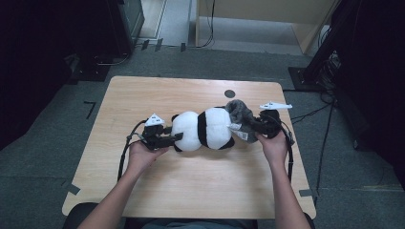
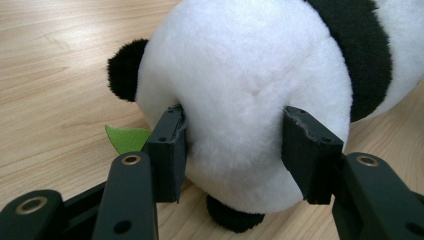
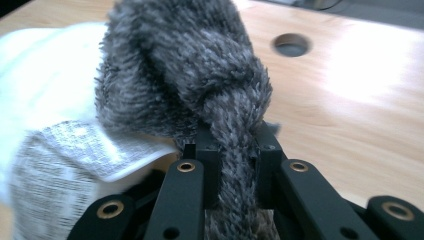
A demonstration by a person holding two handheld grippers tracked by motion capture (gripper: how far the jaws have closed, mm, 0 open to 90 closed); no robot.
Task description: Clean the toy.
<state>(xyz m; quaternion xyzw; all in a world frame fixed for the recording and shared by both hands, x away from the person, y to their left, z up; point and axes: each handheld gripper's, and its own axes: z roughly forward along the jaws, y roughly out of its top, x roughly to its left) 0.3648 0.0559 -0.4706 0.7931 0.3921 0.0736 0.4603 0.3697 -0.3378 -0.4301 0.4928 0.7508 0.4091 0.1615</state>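
Plush in black and white, one toy panda (image 1: pixel 205 130) lies on its side across the middle of the wooden desk (image 1: pixel 191 186), with one grey fuzzy scarf (image 1: pixel 239 114) knotted at its right end and one white printed label (image 3: pixel 65 160) hanging beside the knot. At the left end, the left gripper (image 1: pixel 165 138) has its fingers (image 2: pixel 170 150) partly apart, one on each side of the panda's white head and pressing into the fur. At the right end, the right gripper (image 1: pixel 260 126) has its fingers (image 3: pixel 207 160) drawn nearly together, pinching a strand of the scarf just below the knot. One green felt leaf (image 2: pixel 127 139) lies on the desk by the head, and one round hole (image 1: pixel 229 93) sits near the far edge.
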